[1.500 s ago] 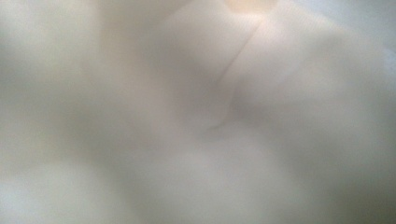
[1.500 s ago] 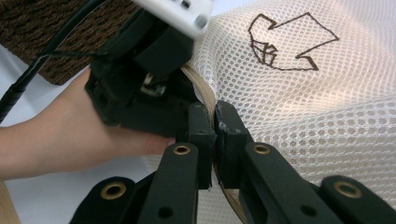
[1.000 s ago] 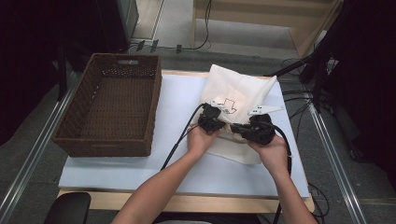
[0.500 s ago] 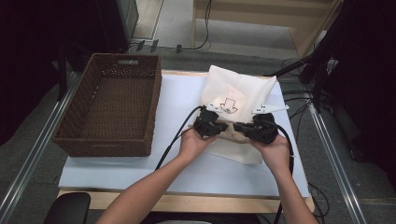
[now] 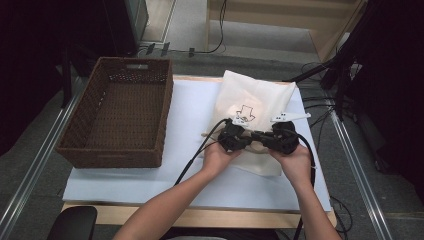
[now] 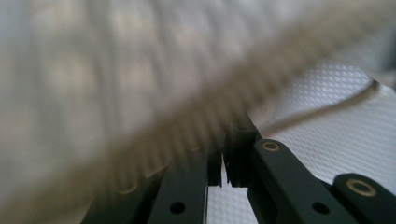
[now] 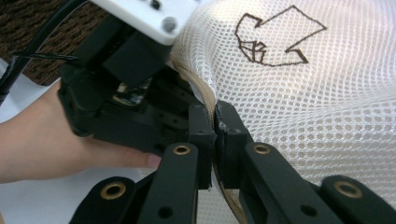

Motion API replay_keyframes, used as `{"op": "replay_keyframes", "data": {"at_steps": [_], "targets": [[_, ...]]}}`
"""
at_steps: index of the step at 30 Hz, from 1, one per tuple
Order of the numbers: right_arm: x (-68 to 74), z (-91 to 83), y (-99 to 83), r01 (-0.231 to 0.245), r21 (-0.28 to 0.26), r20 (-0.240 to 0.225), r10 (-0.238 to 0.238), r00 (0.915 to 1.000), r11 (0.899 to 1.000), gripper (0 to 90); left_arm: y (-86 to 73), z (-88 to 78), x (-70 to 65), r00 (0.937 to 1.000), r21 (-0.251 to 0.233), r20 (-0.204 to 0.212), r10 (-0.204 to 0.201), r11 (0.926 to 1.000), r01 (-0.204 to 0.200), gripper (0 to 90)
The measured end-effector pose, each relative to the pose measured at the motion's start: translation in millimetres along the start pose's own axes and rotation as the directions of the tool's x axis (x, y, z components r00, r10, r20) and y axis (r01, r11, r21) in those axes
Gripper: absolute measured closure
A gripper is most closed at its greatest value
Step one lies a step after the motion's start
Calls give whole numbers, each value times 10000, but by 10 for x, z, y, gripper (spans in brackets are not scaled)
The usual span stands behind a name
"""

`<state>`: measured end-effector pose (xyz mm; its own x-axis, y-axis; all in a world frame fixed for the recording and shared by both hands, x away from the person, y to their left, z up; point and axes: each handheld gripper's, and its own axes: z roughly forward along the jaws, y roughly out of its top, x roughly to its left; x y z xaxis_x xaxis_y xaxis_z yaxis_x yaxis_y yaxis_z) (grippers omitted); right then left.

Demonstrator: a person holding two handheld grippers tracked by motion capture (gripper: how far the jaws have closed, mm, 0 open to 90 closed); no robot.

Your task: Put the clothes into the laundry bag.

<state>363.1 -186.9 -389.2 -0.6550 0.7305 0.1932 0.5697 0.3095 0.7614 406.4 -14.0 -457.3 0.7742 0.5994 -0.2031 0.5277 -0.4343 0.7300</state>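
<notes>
Mesh bag (image 5: pixel 252 100) lay on the tabletop (image 5: pixel 190 115), right of the wicker basket (image 5: pixel 120 117) | left hand-held gripper (image 5: pixel 235 139) closed, blurred bag edge at its tips, grip unclear | right hand-held gripper (image 7: pixel 215 123) pinched the bag's tan seam | both met at the bag's near edge.

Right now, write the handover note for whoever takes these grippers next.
Right claw: shut on the tan edge band of the white mesh bag.
Left claw: shut, at the same bag's edge; the view is too blurred to show whether it pinches fabric.
Both meet at the bag's near edge, bag lying on the white mat.
Wicker basket: left of the bag, nothing in it.
Done: bag's edge gripped.
Left: probably lifting the bag and moving it to the basket.
</notes>
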Motion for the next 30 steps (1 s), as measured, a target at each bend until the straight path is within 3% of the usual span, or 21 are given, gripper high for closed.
{"op": "replay_keyframes", "data": {"at_steps": [2, 9, 12, 17, 20, 23, 27, 30], "targets": [[-24, 8, -13, -69, 54, -32, 69, 10000, 10000, 875, 44, 59, 7, 9992, 181, -291, 279, 9995, -273, 884], [-75, 23, -40, -249, 140, -61, 250, 9997, 9996, 876, 126, 195, 50, 9975, 354, -604, 380, 9987, -359, 900], [-73, 24, -43, -283, 157, -40, 284, 9996, 9995, 877, 159, 214, 64, 9967, 487, -714, 387, 9982, -353, 900], [-82, 36, -53, -246, 203, -71, 247, 9997, 9995, 881, 208, 233, 121, 9951, 249, -974, 146, 9996, -122, 900], [-94, 44, -58, -289, 233, -94, 291, 9995, 9993, 883, 221, 236, 144, 9955, 258, -942, -16, 9997, 40, 900], [-117, 44, -64, -337, 239, -78, 339, 9994, 9991, 883, 206, 212, 133, 9969, 295, -776, 127, 9995, -105, 888], [-137, 29, -75, -388, 207, -36, 389, 9992, 9990, 883, 153, 70, 158, 9976, 474, -565, 396, 9982, -370, 886], [-139, 22, -72, -416, 173, -4, 416, 9991, 9990, 883, 107, -36, 183, 9984, 346, -507, 267, 9991, -249, 880]]}}
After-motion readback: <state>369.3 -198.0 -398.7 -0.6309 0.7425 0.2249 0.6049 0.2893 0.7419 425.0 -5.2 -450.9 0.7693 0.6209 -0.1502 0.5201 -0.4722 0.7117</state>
